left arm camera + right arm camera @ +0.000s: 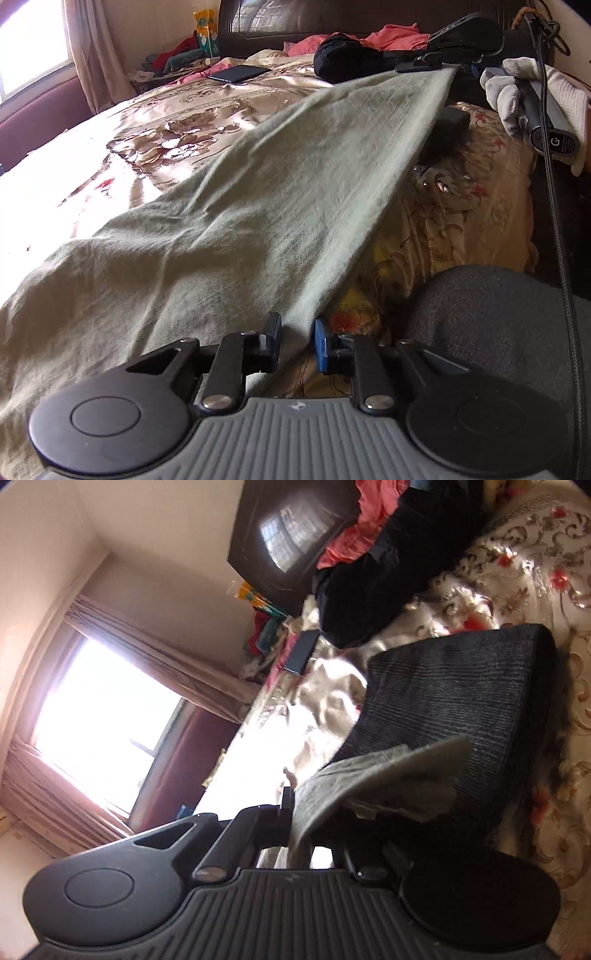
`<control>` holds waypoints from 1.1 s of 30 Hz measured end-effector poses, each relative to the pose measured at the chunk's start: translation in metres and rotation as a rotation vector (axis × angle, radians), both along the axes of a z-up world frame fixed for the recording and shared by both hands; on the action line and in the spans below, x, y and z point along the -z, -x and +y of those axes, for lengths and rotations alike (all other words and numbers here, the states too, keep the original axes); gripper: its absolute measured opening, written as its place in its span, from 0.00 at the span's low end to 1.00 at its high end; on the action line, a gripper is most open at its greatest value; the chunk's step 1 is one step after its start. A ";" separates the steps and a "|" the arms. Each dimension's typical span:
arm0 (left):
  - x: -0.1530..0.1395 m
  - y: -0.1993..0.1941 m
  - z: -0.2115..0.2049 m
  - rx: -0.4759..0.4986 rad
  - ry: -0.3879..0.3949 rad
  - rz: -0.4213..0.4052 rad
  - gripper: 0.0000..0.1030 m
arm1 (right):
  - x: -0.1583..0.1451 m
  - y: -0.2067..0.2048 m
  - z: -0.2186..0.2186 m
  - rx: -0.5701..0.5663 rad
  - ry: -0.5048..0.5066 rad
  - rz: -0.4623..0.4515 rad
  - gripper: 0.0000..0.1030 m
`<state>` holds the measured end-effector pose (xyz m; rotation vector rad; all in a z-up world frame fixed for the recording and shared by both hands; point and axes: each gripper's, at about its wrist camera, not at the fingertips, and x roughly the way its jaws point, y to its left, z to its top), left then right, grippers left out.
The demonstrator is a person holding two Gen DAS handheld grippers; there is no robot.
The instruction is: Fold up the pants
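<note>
Two grippers share one cloth. Left wrist view first: the pants (229,206), pale grey-green, run from the left gripper (297,345) up in a taut ridge to the right gripper (424,64), held by a gloved hand (517,99); the rest sags onto the bed (122,122). Near edge of the pants sits between the left fingers (272,343), and the pads look pressed on it, though a gap shows beside the cloth, so that bite may be thin. If the right end pulls harder, the hem could slide out and the fold drops. A phone (238,73) and a dark bundle (343,55) lie beyond, in the path of a swung edge.

Right wrist view: the camera is rolled over, and the right gripper (306,823) is clamped on a bunched corner of the pants (376,775), which flops above a dark ribbed cloth (461,701). Only a corner is caught, it seems; a tug could free a layer and skew the crease.
</note>
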<state>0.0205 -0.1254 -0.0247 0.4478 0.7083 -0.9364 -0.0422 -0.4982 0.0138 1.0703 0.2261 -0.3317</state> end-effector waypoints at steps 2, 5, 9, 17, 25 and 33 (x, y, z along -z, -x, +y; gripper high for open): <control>-0.004 0.004 0.003 0.004 0.012 -0.017 0.32 | 0.004 0.000 0.001 -0.007 -0.009 0.042 0.04; -0.004 -0.001 0.014 -0.041 0.014 0.011 0.35 | -0.002 0.006 0.014 0.025 0.063 0.055 0.04; -0.013 -0.006 0.035 -0.084 0.039 -0.001 0.35 | -0.033 -0.011 0.048 -0.066 0.211 0.076 0.04; -0.034 -0.016 0.101 -0.258 0.039 -0.050 0.35 | -0.073 -0.094 0.202 -0.465 0.573 0.091 0.04; -0.033 -0.035 0.178 -0.545 0.057 0.082 0.36 | -0.049 -0.149 0.379 -0.865 0.841 0.123 0.04; -0.034 -0.023 0.230 -0.614 0.067 0.079 0.36 | -0.028 -0.149 0.488 -1.007 1.113 0.124 0.04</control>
